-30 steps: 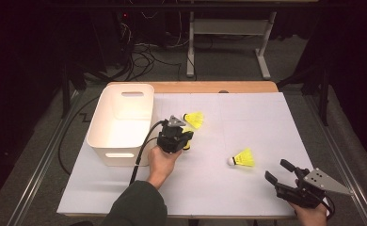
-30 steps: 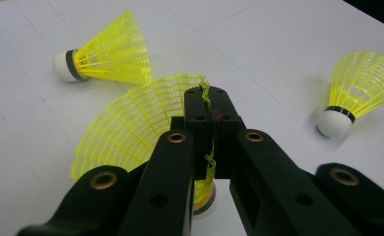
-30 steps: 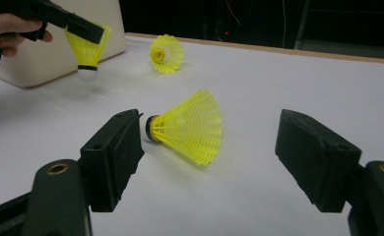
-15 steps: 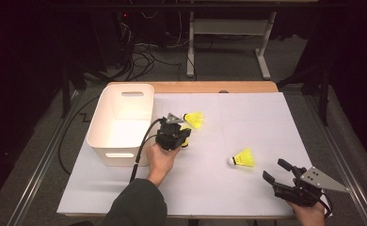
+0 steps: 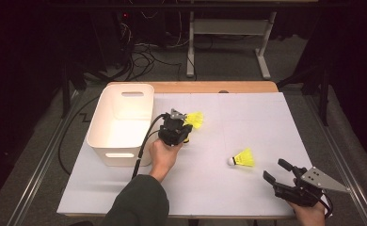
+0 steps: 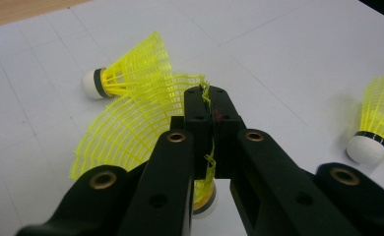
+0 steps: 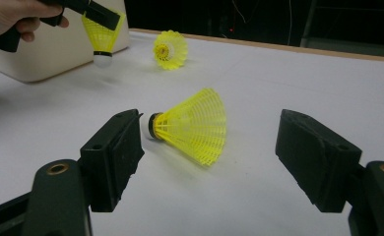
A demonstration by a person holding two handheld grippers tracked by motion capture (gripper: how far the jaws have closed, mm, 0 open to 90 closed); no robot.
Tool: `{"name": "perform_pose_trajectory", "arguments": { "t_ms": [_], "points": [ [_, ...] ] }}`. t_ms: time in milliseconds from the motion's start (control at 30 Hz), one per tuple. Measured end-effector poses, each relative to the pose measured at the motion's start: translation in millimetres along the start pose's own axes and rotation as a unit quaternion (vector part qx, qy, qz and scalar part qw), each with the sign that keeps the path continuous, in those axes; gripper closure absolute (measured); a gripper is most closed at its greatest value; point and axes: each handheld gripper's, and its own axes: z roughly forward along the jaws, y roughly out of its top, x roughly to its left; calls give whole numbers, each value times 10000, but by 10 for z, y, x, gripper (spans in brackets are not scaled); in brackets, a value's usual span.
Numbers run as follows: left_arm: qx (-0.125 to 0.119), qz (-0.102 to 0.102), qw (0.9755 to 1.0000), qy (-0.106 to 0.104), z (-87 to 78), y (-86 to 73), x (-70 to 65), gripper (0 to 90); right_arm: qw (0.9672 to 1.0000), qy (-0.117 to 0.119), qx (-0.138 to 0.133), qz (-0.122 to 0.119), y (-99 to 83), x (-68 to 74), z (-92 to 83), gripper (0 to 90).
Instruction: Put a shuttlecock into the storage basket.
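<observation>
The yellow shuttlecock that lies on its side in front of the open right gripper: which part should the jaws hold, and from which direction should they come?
Probably the skirt rim. The shuttlecock lies on its side, white cork toward the basket, with the wide mesh skirt facing the other way. The right gripper, jaws open, already frames it, so coming straight forward, low over the table sheet, and pinching the thin mesh edge seems best; the round cork may slip.

shuttlecocks: 3 (image 7: 104, 29) (image 7: 170, 49) (image 7: 192, 125) | white bin: 1 (image 5: 120, 125) | claws: 2 (image 5: 179, 123) (image 5: 279, 170)

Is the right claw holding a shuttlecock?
No, the right claw stands open, and the shuttlecock lies on the table beyond its jaws.
</observation>
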Motion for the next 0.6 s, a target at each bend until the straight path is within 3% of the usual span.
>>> {"name": "perform_pose_trajectory", "arguments": {
  "t_ms": [600],
  "points": [
    [102,82,9998,163,21,238,-39,890,10000,25,-17,-11,1,3,-9,263]
  ]
}}
